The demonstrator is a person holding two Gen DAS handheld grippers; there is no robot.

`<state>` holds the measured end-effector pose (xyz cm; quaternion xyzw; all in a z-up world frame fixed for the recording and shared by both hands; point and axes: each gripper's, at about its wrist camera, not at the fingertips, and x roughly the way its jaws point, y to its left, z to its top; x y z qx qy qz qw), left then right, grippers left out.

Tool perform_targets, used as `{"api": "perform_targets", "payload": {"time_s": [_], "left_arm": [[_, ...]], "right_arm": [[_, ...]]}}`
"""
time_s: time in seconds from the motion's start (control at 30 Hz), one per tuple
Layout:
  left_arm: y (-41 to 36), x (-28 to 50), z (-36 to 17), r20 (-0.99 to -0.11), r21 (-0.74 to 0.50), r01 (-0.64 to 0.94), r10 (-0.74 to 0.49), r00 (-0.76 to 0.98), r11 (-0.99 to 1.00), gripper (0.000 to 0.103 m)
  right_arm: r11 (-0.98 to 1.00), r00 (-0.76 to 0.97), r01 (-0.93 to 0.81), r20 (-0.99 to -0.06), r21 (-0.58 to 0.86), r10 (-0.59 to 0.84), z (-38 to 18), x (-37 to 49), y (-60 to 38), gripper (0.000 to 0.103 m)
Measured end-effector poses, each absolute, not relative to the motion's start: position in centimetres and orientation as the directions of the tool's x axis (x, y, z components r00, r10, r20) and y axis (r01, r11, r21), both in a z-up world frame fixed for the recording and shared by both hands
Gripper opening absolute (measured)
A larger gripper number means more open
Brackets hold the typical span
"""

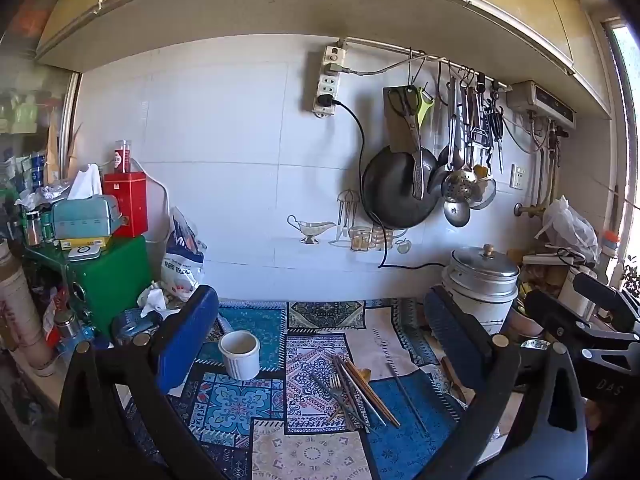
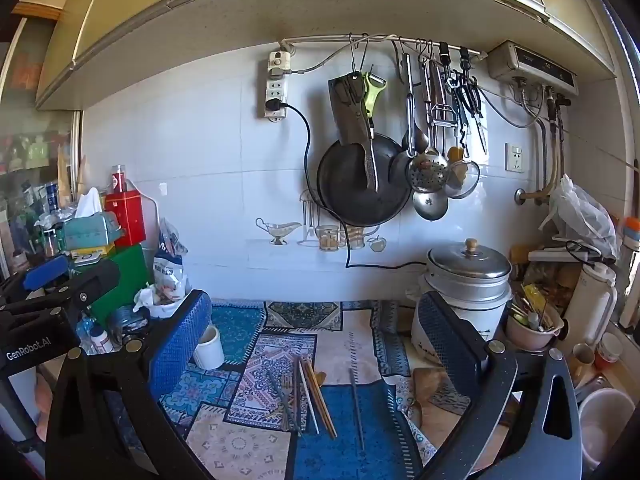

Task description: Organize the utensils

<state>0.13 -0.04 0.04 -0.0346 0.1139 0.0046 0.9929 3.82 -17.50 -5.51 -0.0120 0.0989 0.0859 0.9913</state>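
A loose pile of utensils (image 1: 354,392), forks and chopsticks of wood and metal, lies on a patterned blue cloth (image 1: 404,446); a single metal chopstick (image 1: 406,396) lies just right of it. A white ribbed cup (image 1: 239,354) stands empty at the pile's left. My left gripper (image 1: 320,336) hovers above the cloth with blue pads wide open and nothing between them. In the right wrist view the same pile (image 2: 304,398), the lone chopstick (image 2: 356,408) and the cup (image 2: 209,347) appear. My right gripper (image 2: 316,328) is also open and empty, held above the pile.
A lidded metal pot on a rice cooker (image 1: 482,280) stands at the back right. Boxes, a tissue pack (image 1: 86,214) and a bag crowd the left. A pan (image 1: 394,188) and ladles hang on the tiled wall. A pink bowl of utensils (image 2: 534,326) sits right.
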Motion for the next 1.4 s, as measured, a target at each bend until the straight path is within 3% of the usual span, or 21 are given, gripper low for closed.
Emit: {"api": "perform_targets", "payload": {"time_s": [0.3, 1.4], "left_arm": [[3.3, 0.8, -1.5, -0.232, -0.086, -0.009, -0.011, 0.973, 0.996, 0.103], [2.9, 0.7, -0.5, -0.232, -0.086, -0.056, 0.035, 0.972, 0.995, 0.103]], "right_arm": [[0.984, 0.963, -0.178, -0.204, -0.001, 0.174, -5.6, 4.0, -17.3, 0.103], [0.980, 0.960, -0.199, -0.196, 0.020, 0.199, -5.0, 4.6, -15.5, 0.103]]}}
